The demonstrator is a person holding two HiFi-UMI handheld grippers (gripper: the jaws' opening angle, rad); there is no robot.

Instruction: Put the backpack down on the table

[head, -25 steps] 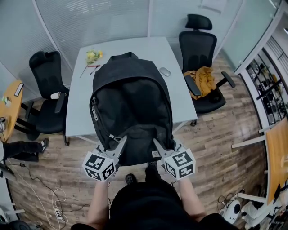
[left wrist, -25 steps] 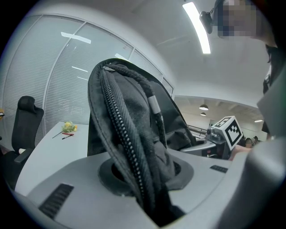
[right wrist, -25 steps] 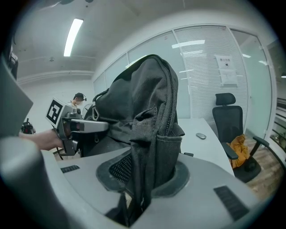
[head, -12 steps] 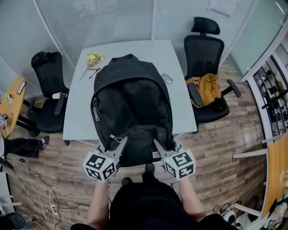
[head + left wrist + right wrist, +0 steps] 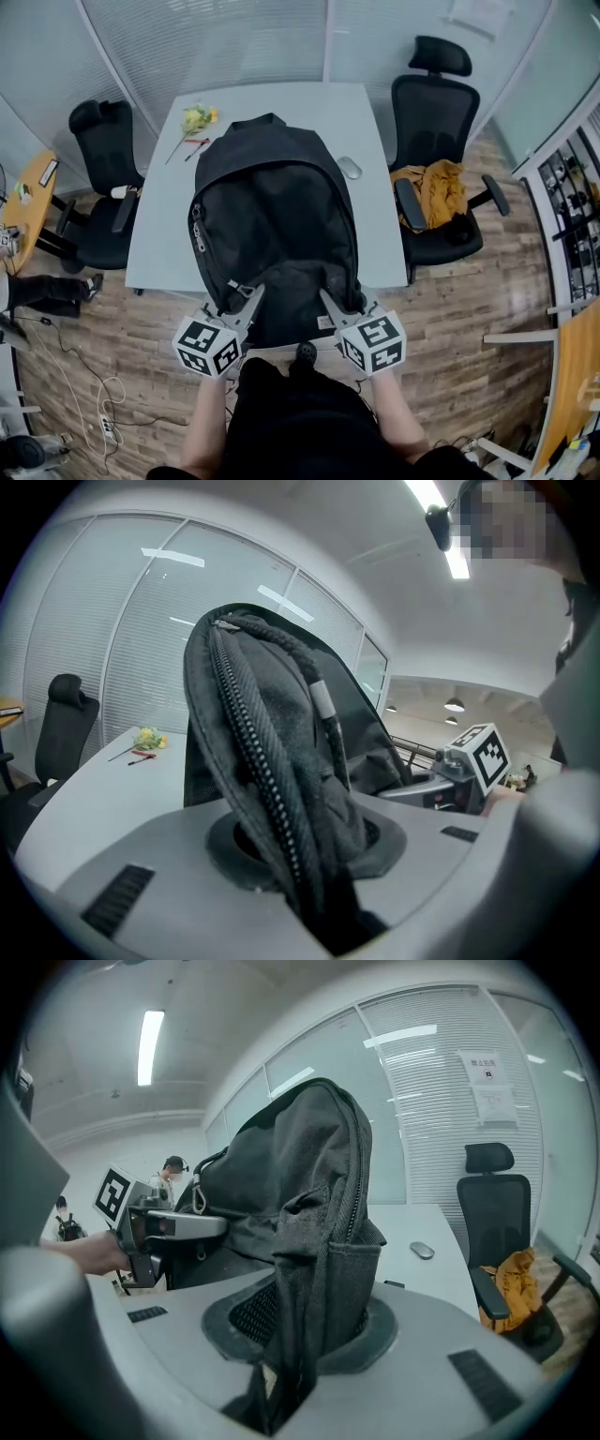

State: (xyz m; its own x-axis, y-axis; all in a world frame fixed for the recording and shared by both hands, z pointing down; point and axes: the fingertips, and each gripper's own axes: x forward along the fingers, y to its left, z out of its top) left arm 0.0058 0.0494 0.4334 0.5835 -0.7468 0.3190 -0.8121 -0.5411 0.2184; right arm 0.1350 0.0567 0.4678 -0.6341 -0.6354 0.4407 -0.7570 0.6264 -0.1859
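both tools carried backpack farther over table

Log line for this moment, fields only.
left gripper: shut on backpack | right gripper: shut on backpack | backpack: held over table, not released

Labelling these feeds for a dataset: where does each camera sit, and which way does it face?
Head view: on the person's head, looking steeply down at backpack and table; left gripper, right gripper, forearms, torso show.
Left gripper view: on the left gripper, looking along its fingers clamping the backpack; right gripper at right.
Right gripper view: likewise on the right gripper; left gripper at left.
Shared: mouse, in head and right gripper views.
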